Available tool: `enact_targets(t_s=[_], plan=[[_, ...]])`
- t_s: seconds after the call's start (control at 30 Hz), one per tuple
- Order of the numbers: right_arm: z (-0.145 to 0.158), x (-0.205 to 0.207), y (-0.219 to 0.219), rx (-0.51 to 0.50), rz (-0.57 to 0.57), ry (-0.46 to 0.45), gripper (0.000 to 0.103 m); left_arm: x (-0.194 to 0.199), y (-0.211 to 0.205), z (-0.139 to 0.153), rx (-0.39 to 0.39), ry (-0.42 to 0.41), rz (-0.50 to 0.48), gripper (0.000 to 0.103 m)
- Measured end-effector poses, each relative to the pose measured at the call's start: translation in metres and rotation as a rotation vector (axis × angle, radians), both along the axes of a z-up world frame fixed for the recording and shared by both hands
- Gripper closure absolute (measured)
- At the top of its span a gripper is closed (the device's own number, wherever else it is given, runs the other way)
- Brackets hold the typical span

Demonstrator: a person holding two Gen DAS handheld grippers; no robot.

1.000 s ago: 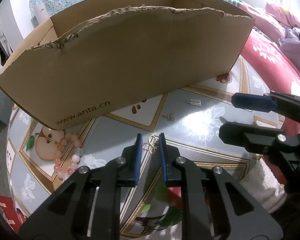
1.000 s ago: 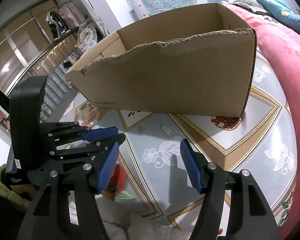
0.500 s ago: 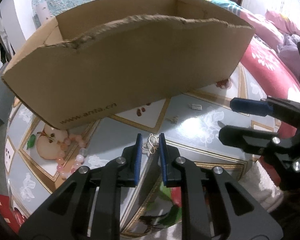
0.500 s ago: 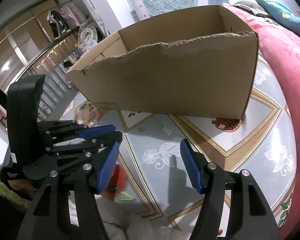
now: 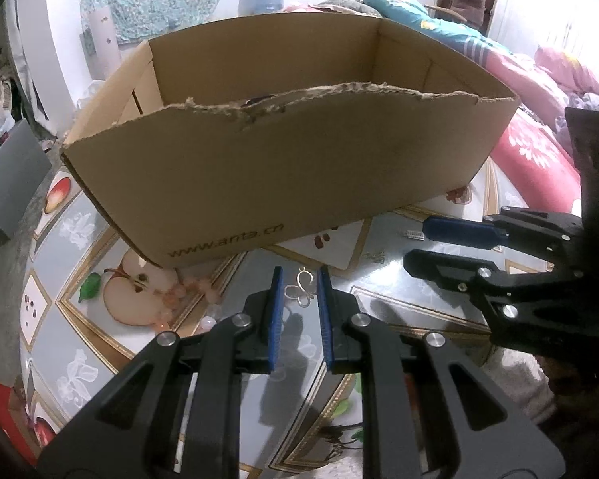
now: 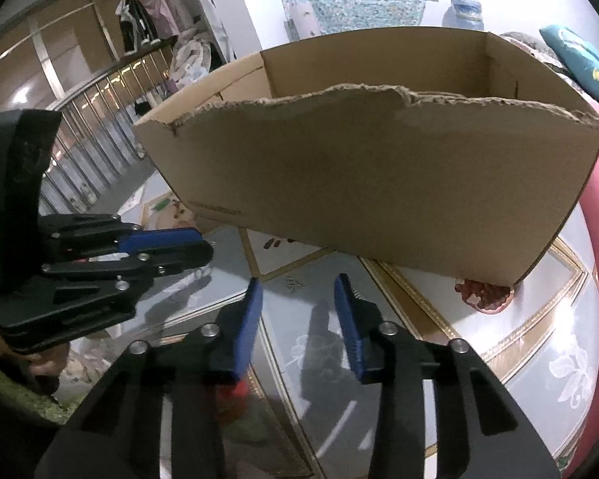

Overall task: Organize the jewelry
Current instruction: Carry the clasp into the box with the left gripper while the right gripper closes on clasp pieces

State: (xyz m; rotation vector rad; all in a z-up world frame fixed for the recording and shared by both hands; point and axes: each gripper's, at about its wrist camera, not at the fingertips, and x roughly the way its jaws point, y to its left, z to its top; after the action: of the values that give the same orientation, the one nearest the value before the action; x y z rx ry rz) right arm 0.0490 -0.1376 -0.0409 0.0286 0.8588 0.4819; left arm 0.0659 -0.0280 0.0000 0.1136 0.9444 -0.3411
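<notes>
I have a small gold butterfly-shaped wire charm (image 5: 302,288) between the pads of my left tongs (image 5: 298,281), which stand narrow; it sits right at the fingertips and looks pinched by its edges, though from this view I cannot be fully sure both pads press on it. I judge it very light, thin and springy, the sort of looped wire that bends if squeezed hard and slips out sideways if squeezed too little, so the flat of the wings between the ribbed blue pads is the place to keep hold, not the fine loop at the top. It hangs above the patterned glass worktop (image 5: 383,299), just in front of the near wall of the cardboard box (image 5: 283,175), whose torn rim is above the charm in this view. My right tongs (image 6: 298,289) have just been closing and now stand partly open with nothing between them, only bare worktop below. A small silver clip-like piece (image 5: 414,234) lies on the worktop just off the tip of the right tongs as seen from the left camera; it looks stiff and tiny, best taken across its short sides. A string of pink beads (image 5: 179,294) lies by the box's lower left corner, well left of the left tongs; I'd expect it to be limp, smooth and inclined to roll.
</notes>
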Motion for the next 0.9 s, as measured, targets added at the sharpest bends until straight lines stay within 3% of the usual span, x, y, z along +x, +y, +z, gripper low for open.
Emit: enact_targets(t_s=[0.07, 0.33, 0.53, 0.63, 0.9], plan=[[-0.001, 0.0, 0.005, -0.02, 0.014, -0.007, 0.076, 0.0, 0.002, -0.002, -0.005, 0.004, 0.001, 0.088], [-0.01, 0.005, 0.029, -0.14, 0.074, -0.038, 0.081, 0.005, 0.005, -0.004, -0.017, 0.008, -0.001, 0.088], [-0.012, 0.007, 0.029, -0.163, 0.065, -0.049, 0.089, 0.004, 0.007, -0.004, -0.023, 0.004, -0.007, 0.088], [-0.011, 0.009, 0.027, -0.146, 0.073, -0.031, 0.097, 0.004, 0.008, -0.004, -0.025, 0.002, -0.008, 0.088], [-0.006, 0.002, 0.019, -0.085, 0.083, -0.007, 0.101, 0.001, 0.009, 0.002, -0.026, -0.013, -0.009, 0.088]])
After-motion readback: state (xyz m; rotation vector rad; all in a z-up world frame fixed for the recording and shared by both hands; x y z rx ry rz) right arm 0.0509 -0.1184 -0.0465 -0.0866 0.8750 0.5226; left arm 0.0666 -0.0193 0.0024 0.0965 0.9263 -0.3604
